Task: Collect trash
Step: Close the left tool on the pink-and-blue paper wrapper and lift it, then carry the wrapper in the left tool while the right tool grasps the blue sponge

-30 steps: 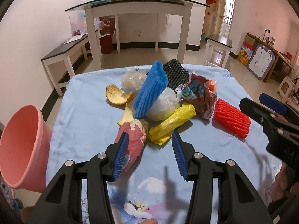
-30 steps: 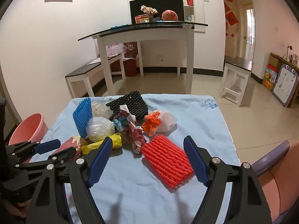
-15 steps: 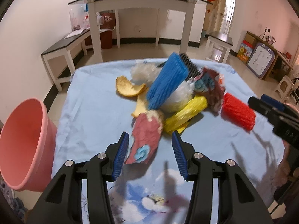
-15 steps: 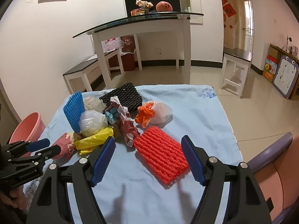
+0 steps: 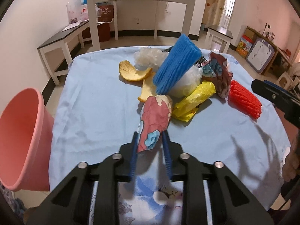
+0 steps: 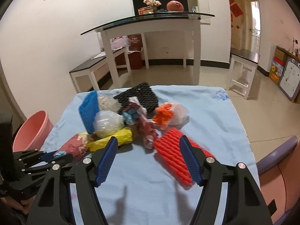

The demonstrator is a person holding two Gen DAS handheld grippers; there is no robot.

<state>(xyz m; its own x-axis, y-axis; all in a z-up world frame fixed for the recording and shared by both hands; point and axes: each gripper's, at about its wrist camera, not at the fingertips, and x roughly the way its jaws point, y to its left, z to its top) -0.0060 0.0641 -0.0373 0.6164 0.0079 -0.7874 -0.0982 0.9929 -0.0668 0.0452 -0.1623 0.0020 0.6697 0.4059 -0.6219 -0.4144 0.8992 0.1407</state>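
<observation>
Left wrist view: left gripper [image 5: 150, 146] pinches the pink crumpled wrapper [image 5: 154, 120] at pile's near edge; lift clear, then swing toward the pink bin [image 5: 20, 140] at nine o'clock (right gripper [image 6: 148, 159] spread, idle).

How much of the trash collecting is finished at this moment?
Nothing shows in the visible part of the pink bin. The left hand-held gripper is shut on the pink wrapper. The right hand-held gripper is open near the red foam net. The pile remains on the table.
</observation>
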